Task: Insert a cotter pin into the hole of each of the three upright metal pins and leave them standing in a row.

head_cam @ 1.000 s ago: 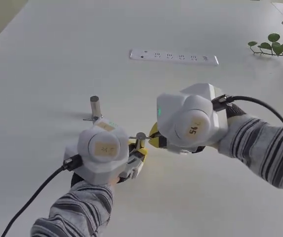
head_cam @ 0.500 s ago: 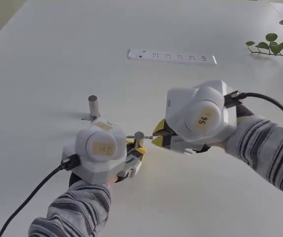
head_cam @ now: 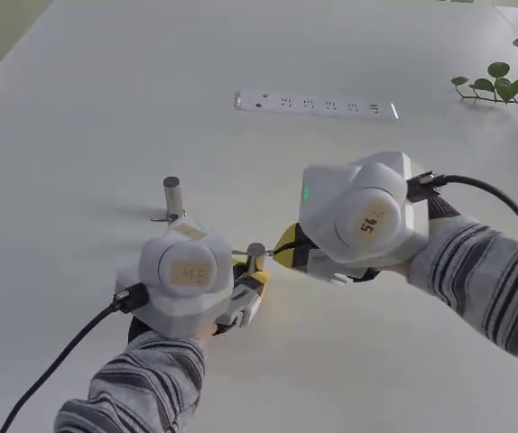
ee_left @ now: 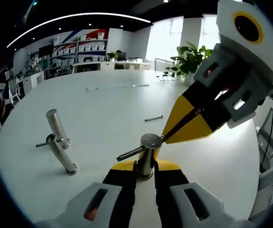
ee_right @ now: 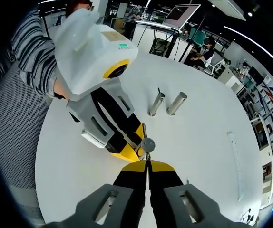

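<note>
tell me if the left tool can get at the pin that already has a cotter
Probably not yet: the left tool is shut on another metal pin. Once freed, bare table leads to the cottered pin.

Upright steel pin (ee_left: pixel 147 159) carries a cotter pin (ee_left: pixel 129 153); two pins (ee_left: pixel 56 126) stand beyond.

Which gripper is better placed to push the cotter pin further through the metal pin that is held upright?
Right. The right gripper is shut on the cotter pin, with its tips close to the pin's top, so it can probably just push. The left gripper is shut on the metal pin, steadying it.
</note>
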### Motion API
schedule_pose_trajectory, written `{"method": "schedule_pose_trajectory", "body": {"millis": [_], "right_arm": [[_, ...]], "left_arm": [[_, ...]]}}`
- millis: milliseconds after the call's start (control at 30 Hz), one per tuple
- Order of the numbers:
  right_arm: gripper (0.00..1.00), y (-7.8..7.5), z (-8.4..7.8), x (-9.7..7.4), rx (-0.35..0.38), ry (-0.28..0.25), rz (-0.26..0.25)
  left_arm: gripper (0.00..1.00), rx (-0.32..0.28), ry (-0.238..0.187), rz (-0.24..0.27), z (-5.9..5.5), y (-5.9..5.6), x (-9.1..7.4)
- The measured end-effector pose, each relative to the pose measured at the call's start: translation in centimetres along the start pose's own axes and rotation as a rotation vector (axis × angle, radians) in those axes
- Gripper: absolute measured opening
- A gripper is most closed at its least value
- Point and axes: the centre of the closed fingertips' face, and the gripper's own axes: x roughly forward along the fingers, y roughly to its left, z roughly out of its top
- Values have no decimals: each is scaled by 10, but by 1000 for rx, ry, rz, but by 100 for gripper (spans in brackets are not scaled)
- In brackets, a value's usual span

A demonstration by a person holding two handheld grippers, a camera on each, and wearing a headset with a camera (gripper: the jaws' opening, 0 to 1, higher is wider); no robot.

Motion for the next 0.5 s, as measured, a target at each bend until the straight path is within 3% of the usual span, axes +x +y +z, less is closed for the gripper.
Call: {"method": "schedule_pose_trajectory", "body": {"millis": [267, 367, 500], "right_arm": [[0, 0, 0, 0, 15, -1, 0], [0, 0, 0, 0, 25, -3, 4], [3, 3, 1, 1, 46, -7, 14]], "left_arm": [[11, -1, 3, -3, -1, 0, 1], [11, -26, 8, -4, -1, 1, 1], [17, -22, 5, 7, 0, 5, -2]]}}
